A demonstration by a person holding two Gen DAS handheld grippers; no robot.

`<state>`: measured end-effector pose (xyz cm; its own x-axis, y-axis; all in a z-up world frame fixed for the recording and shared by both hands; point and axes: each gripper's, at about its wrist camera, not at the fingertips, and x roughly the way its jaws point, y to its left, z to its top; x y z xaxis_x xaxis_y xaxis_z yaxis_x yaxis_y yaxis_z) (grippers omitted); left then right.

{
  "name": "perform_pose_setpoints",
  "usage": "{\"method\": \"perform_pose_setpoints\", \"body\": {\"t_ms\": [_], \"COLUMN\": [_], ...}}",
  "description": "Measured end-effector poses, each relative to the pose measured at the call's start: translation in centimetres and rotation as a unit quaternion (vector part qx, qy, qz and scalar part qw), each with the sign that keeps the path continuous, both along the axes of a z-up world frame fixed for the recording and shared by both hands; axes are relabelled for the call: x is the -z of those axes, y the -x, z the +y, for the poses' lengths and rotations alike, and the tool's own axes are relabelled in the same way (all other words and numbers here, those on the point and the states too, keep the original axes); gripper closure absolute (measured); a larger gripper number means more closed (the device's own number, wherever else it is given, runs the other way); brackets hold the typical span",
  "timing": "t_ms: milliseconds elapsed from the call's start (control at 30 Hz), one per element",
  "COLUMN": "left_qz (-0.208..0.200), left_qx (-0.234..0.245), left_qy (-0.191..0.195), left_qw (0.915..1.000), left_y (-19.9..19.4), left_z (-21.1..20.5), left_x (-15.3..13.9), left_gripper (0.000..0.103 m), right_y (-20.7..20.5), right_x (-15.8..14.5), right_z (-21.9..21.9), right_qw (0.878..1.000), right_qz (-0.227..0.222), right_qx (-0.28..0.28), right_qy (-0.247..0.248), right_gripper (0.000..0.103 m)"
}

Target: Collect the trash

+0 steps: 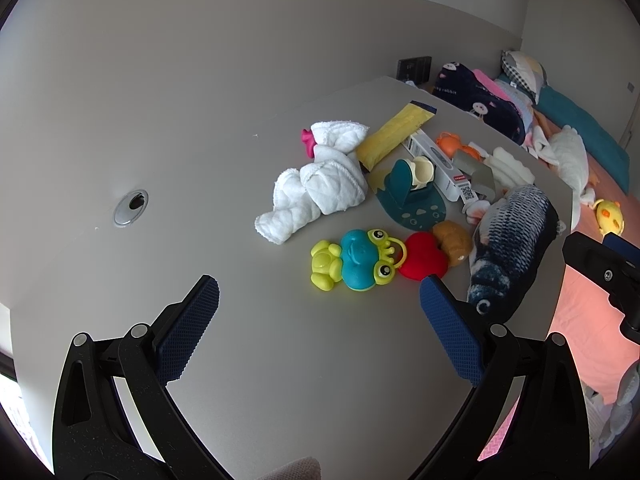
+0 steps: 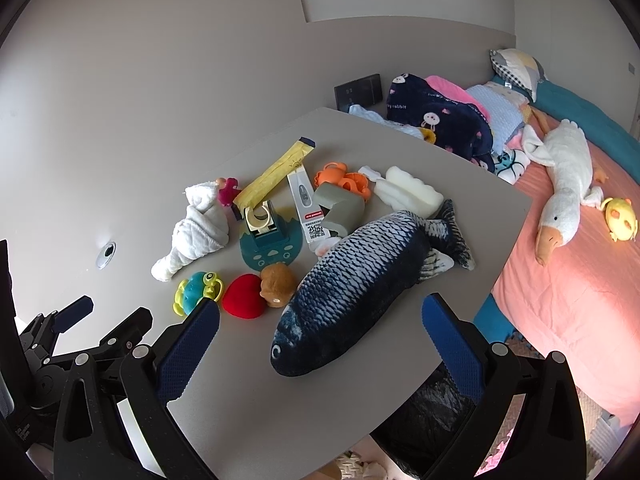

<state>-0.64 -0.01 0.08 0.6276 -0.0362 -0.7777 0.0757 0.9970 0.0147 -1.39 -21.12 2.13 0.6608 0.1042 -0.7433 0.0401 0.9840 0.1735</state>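
A grey table [image 1: 280, 360] [image 2: 280, 400] holds a heap of things. A yellow wrapper [image 1: 396, 132] [image 2: 276, 172], a white box with a QR label [image 1: 444, 168] [image 2: 306, 208] and a grey cardboard piece [image 1: 476, 172] [image 2: 340, 208] lie at the far side. My left gripper [image 1: 320, 300] is open and empty, above the table just short of a frog toy [image 1: 356, 260]. My right gripper [image 2: 320, 320] is open and empty over the head of a plush fish [image 2: 360, 280] [image 1: 508, 248]. A bin with a black bag [image 2: 428, 420] stands below the table's near edge.
White cloths [image 1: 316, 184] [image 2: 196, 228], a teal tape holder [image 1: 408, 192] [image 2: 266, 232], a red heart [image 1: 424, 256] [image 2: 244, 294], a brown toy [image 2: 278, 284], an orange toy [image 2: 340, 180] and white foam [image 2: 408, 192] share the table. A bed [image 2: 568, 300] with a plush goose [image 2: 564, 192] lies right.
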Motion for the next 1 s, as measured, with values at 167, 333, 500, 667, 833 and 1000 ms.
{"method": "perform_pose_setpoints", "body": {"t_ms": [167, 333, 500, 667, 833, 1000], "left_qz": [0.005, 0.013, 0.028, 0.038, 0.048, 0.066], "left_qx": [-0.006, -0.018, -0.018, 0.012, 0.037, 0.060], "left_qy": [0.000, 0.007, 0.022, 0.013, 0.007, 0.005], "left_qw": [1.0000, 0.9997, 0.9992, 0.9991, 0.9981, 0.9960], "left_y": [0.0, -0.3, -1.3, -3.0, -4.7, -6.2], "left_z": [0.4, 1.1, 1.6, 0.5, -0.6, -1.1], "left_x": [0.6, 1.2, 2.0, 2.6, 3.4, 4.5], "left_gripper": [0.006, 0.006, 0.006, 0.018, 0.020, 0.021], "right_y": [0.2, 0.2, -0.4, -1.8, -3.8, -5.6], "right_x": [0.4, 1.0, 1.9, 2.8, 3.9, 5.2], "right_z": [-0.5, -1.0, -1.5, -1.7, -2.0, -2.4], "right_qw": [1.000, 1.000, 0.999, 0.998, 0.996, 0.994], "right_qz": [0.003, 0.012, 0.031, 0.045, 0.063, 0.082], "right_qx": [0.003, 0.006, 0.018, 0.027, 0.043, 0.066], "right_qy": [-0.008, -0.016, -0.027, -0.033, -0.039, -0.034], "right_gripper": [0.002, 0.002, 0.002, 0.007, 0.008, 0.011]}}
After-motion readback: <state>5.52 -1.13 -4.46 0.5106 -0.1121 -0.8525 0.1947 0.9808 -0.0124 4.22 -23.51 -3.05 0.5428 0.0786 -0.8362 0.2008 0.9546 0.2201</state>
